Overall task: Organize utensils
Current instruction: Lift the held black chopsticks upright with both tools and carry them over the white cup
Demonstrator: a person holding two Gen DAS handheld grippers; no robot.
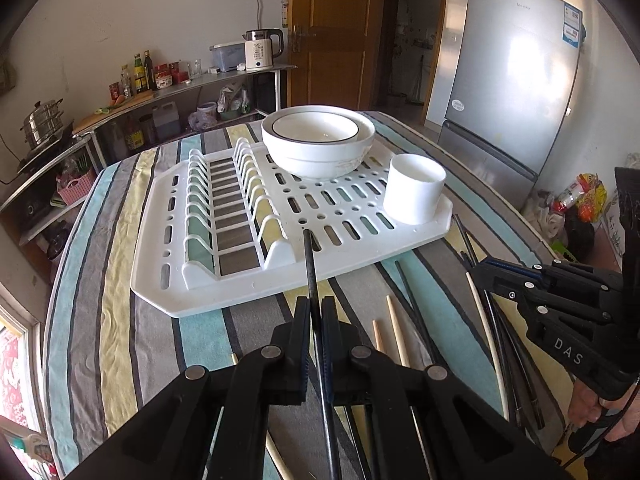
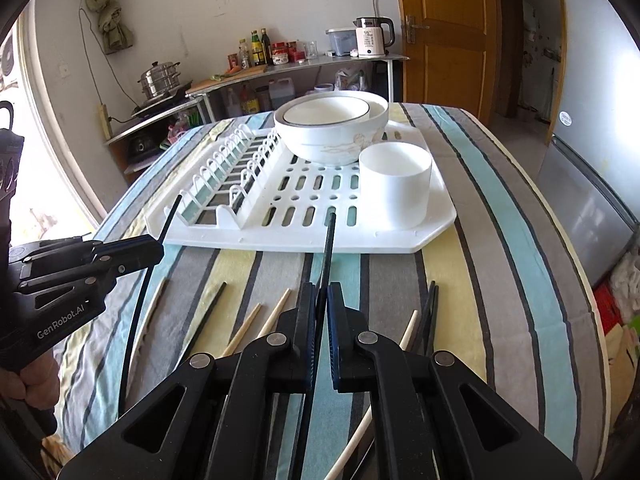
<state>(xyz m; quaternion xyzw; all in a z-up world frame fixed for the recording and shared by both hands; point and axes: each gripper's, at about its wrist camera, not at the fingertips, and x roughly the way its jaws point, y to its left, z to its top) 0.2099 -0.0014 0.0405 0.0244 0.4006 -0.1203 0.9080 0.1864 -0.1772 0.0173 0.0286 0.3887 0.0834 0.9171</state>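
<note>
Item: two black chopsticks, one clenched in the left gripper (image 1: 316, 312), one in the right gripper (image 2: 322, 300), tips above the rack (image 2: 400, 240). Destination: white cup (image 2: 396, 190) (presumably). Handling: keep jaws tight; tilt tips down over the rim.

The left gripper (image 1: 316, 312) is clamped on a black chopstick (image 1: 310, 264), whose tip reaches over the near edge of the white drying rack (image 1: 224, 292); the rack lies on a striped tablecloth (image 1: 120, 320) and carries two nested white bowls (image 1: 320, 148) and a white cup (image 1: 414, 190); at right the right gripper (image 1: 478, 274) pinches another black chopstick (image 1: 467, 240); wooden chopsticks (image 1: 396, 332) and further black ones lie loose on the cloth between the two grippers.
</note>
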